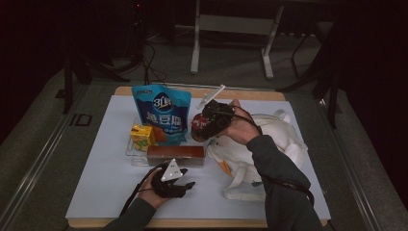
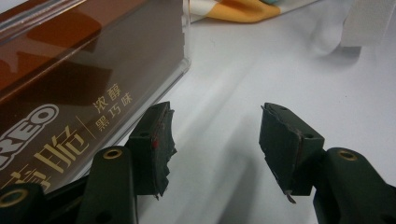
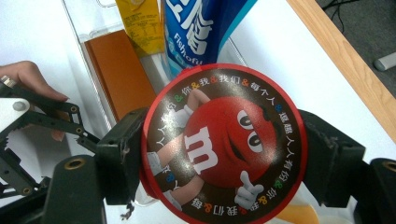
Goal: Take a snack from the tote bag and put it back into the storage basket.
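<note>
My right gripper [image 3: 224, 149] is shut on a round red M&M's can [image 3: 219, 140], its printed lid facing the camera. In the high view this can [image 1: 196, 127] hangs in the right gripper [image 1: 204, 124] above the table, between the blue snack bag [image 1: 162, 113] and the white tote bag [image 1: 269, 144]. The left gripper [image 2: 215, 135] stands open on the white mat with nothing between its jaws, just right of a brown Oreo box [image 2: 70, 84]. Seen from above, the left gripper [image 1: 186, 185] rests near the front edge, below the Oreo box [image 1: 175, 155].
A clear tray [image 1: 130, 150] holds the blue bag, a yellow juice box [image 1: 142, 136] and the Oreo box. The tote bag lies slumped at the right of the mat. A wooden table edge [image 3: 336, 60] runs behind the blue bag [image 3: 201, 28].
</note>
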Available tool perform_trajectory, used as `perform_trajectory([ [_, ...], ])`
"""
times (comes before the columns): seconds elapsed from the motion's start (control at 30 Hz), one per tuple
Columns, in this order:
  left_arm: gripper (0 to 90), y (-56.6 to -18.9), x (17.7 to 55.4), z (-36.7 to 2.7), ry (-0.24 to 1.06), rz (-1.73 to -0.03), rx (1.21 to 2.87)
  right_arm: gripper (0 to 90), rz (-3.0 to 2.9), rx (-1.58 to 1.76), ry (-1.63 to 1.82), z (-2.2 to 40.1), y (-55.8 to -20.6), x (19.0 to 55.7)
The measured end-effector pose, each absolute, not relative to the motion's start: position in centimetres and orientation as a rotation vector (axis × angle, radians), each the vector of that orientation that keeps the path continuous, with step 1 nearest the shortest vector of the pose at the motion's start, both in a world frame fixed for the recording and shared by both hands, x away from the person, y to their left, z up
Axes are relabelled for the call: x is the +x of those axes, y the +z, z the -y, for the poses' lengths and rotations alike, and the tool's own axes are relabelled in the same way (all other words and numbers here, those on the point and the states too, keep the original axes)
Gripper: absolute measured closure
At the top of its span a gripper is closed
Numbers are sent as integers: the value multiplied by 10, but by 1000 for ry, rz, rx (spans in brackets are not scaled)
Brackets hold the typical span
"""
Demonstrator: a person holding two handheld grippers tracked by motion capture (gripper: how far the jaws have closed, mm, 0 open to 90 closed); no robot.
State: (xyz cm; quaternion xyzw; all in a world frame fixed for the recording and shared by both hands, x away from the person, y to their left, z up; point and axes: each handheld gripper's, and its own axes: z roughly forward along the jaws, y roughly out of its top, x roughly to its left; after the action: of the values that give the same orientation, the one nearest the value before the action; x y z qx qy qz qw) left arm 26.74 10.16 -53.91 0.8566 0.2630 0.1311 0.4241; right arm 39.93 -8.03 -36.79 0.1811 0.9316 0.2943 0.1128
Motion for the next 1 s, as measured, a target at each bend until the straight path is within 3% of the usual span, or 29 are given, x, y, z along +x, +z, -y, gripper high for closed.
perform_trajectory([
  [1.0,443,-539,267,-101,328,-655,2143,254,-2764,531,856,63,-390,412],
])
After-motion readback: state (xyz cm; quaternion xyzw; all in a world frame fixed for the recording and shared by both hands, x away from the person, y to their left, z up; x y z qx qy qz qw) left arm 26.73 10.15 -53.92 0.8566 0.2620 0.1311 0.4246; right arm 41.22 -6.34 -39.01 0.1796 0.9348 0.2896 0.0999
